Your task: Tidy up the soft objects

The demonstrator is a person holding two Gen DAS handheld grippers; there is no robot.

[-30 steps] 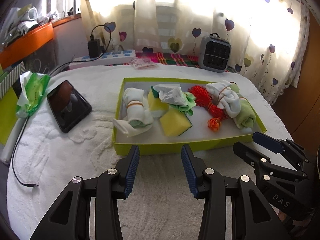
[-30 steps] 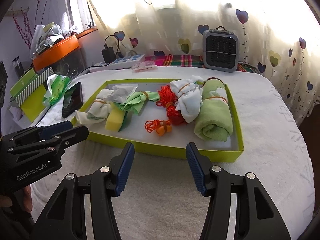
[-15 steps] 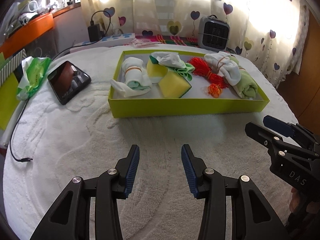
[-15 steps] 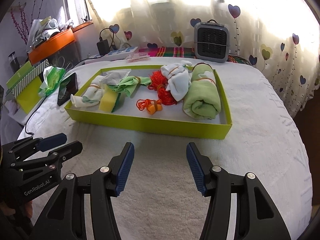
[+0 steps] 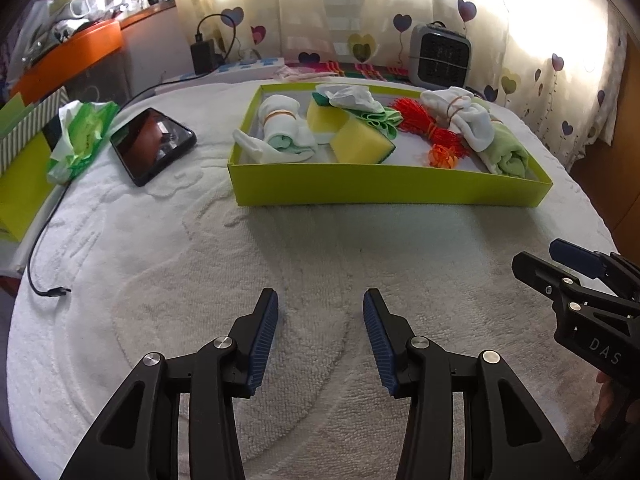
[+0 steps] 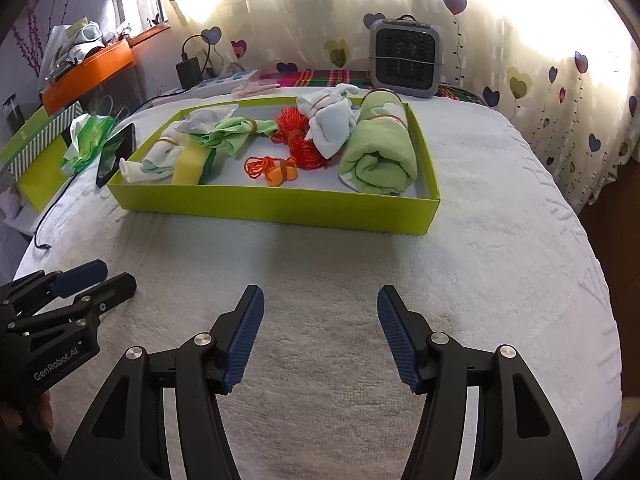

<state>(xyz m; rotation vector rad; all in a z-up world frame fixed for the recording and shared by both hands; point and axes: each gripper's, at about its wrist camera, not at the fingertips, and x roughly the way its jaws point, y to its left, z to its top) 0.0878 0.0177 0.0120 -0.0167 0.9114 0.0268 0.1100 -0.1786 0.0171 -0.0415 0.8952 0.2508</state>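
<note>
Both grippers empty, soft things lying in the green box.

Left wrist view: left gripper has just been widening, nothing between; sponge and socks boxed. Right wrist view: right gripper likewise widening, empty; rolled towel probably banded to stay tidy.

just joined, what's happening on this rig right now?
A person holds a tool in each hand over a white towel-covered table. Left tool and right tool are both open and empty, jaws having just opened wider. The soft items, including a rolled green towel, sponges and bundled socks, already sit in the yellow-green tray. Nothing is being gripped.
</note>
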